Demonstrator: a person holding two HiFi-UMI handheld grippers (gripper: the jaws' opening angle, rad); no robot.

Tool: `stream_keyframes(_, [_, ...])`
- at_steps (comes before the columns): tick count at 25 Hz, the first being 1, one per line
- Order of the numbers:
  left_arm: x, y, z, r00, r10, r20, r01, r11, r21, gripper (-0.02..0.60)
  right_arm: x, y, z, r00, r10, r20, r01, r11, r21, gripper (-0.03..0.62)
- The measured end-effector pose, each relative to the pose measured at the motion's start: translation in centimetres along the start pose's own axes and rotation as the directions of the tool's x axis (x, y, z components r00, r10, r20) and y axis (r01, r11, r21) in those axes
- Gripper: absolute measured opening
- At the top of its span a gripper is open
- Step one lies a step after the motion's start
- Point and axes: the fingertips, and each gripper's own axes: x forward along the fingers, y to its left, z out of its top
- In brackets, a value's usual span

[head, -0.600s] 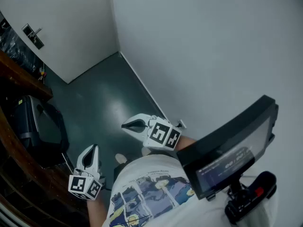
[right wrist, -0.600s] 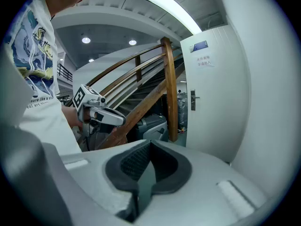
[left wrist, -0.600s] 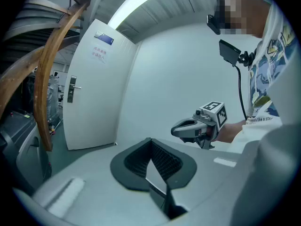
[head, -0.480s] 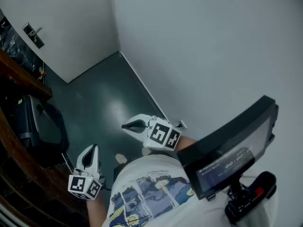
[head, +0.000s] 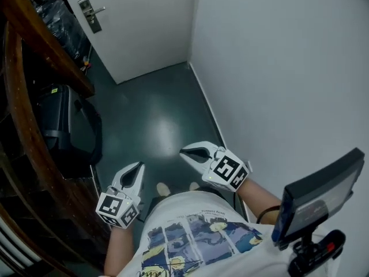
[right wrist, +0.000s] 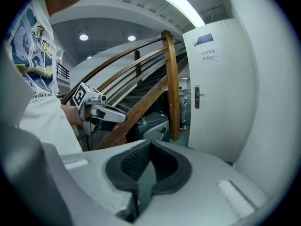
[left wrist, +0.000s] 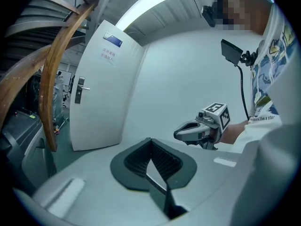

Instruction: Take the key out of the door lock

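Door [head: 138, 33] with its lock plate [head: 88, 11] has moved toward the middle of the head view, so the person is turning to it. Both left gripper [head: 137, 171] and right gripper [head: 190, 152] are closed and empty, well apart from the lock plate. The key is too small to see.

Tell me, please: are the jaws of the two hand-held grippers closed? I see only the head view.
Observer: Yes. The left gripper view shows the left hand-held gripper with its jaws together and nothing between them.
Operator: And the right one?
Observer: The right gripper view shows the right hand-held gripper likewise shut and empty.
Operator: Does the flat white door carry anything near its top, beyond my frame?
Observer: Yes, a small blue label with a white paper notice just below it.
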Motion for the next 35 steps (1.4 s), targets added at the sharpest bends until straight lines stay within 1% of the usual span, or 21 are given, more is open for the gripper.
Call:
stream_keyframes(3, [-1.5,2.8,0.2,1.0,0.007,0.007,-0.007,1.0,0.009,0.005,2.7,0.5,1.0,1.0,-0.012,0.015,0.012,1.0,0.0,0.003])
stream_keyframes(6, [-3.0,5.7,0.5,0.999,0.04,0.016,-0.041,0.999,0.022,0.006,5.6,0.9,2.0,0.999,-0.003,0.033,0.003,1.0,0.01,0.019])
stream_keyframes(9, [-4.0,8.9,0.9,0.997,0.073,0.033,-0.073,0.997,0.016,0.008,8.5,0.9,2.9,0.999,0.003,0.039,-0.004,1.0,0.025,0.034])
stream_keyframes(10, [-4.1,9.9,1.1,0.996,0.082,0.038,-0.082,0.997,0.012,0.016,9.5,0.7,3.3,0.999,0.004,0.039,-0.006,1.0,0.028,0.036])
stream_keyframes(12, [-4.0,11.7,1.5,0.995,0.093,0.045,-0.093,0.996,0.001,0.053,11.2,0.3,4.1,0.999,0.011,0.034,-0.012,1.0,0.02,0.04])
stream_keyframes(15, [-3.1,13.9,1.6,0.994,0.098,0.044,-0.097,0.995,-0.025,0.06,12.9,-1.2,4.6,1.0,0.017,0.013,-0.017,1.0,0.012,0.041])
stream_keyframes(18, [-0.9,16.7,2.0,0.992,0.12,0.034,-0.118,0.992,-0.049,0.06,15.1,-4.5,5.0,0.999,0.034,0.006,-0.034,0.999,0.011,0.051])
stream_keyframes(21, [1.9,20.0,3.5,0.989,0.144,0.021,-0.142,0.988,-0.065,0.06,17.9,-8.8,5.9,0.998,0.06,0.008,-0.06,0.998,0.006,0.055])
stream_keyframes(26, [7.5,25.7,8.2,0.978,0.207,0.022,-0.205,0.977,-0.054,0.06,22.6,-16.7,9.5,0.993,0.117,0.024,-0.116,0.993,-0.038,0.062])
stream_keyframes(31, [13.2,30.1,13.4,0.967,0.25,0.046,-0.249,0.968,-0.039,0.06,25.1,-24.2,12.8,0.986,0.167,0.012,-0.164,0.979,-0.117,0.064])
stream_keyframes(33, [15.0,31.8,14.8,0.964,0.262,0.05,-0.26,0.965,-0.044,0.061,26.5,-27.0,13.4,0.984,0.177,0.006,-0.175,0.977,-0.12,0.064])
stream_keyframes(35, [16.1,33.3,15.6,0.961,0.271,0.049,-0.268,0.962,-0.056,0.061,27.9,-28.8,13.6,0.984,0.18,0.002,-0.179,0.978,-0.109,0.064])
